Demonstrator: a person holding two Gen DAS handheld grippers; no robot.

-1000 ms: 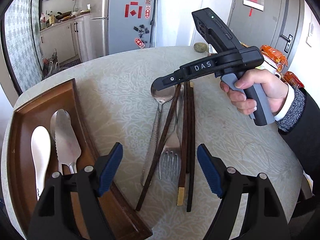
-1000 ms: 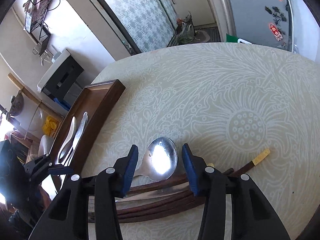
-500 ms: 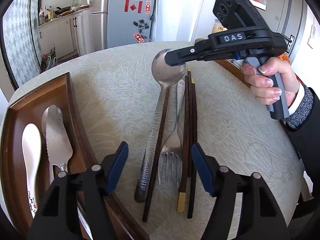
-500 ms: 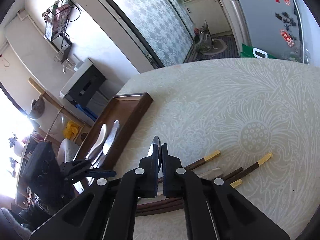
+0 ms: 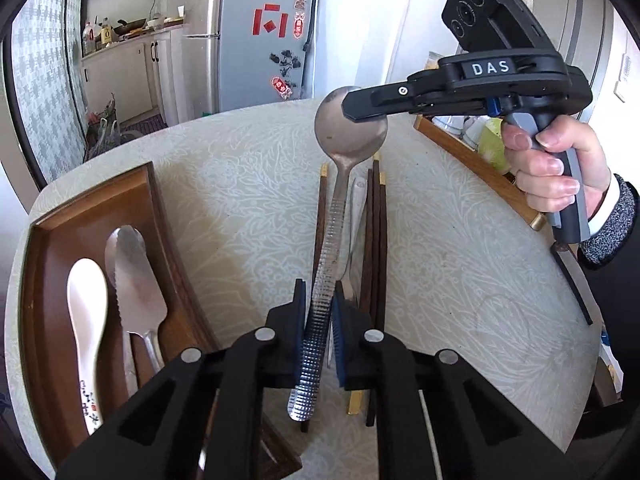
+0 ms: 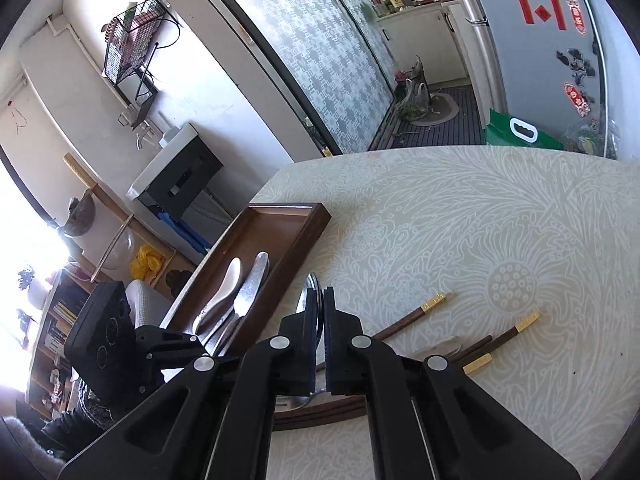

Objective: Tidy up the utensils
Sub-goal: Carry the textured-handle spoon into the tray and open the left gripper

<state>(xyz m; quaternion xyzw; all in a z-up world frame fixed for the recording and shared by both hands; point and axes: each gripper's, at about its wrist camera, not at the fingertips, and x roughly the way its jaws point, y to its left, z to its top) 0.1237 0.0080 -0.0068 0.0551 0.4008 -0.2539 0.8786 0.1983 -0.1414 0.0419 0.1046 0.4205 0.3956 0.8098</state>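
Note:
A metal spoon [image 5: 340, 152] with a ribbed handle is held off the table by both grippers. My left gripper [image 5: 320, 312] is shut on its handle. My right gripper [image 6: 319, 320] is shut on its bowl, also seen in the left wrist view [image 5: 360, 110]. Below it, dark chopsticks [image 5: 378, 240] with gold ends and a fork [image 5: 354, 216] lie on the patterned table [image 5: 248, 184]. The chopsticks also show in the right wrist view [image 6: 424, 312]. A brown wooden tray [image 5: 160, 216] at the left holds a white spoon [image 5: 86, 300] and a serrated server [image 5: 138, 292].
The tray [image 6: 280, 216] sits near the table's left edge. A wooden-edged box [image 5: 472, 160] with cups stands at the far right of the table. A fridge [image 5: 260, 32] and kitchen cabinets are behind the table.
My right gripper shut on the spoon's bowl and lifted it. My left gripper moved in and shut on the spoon's handle; the spoon is now off the table.

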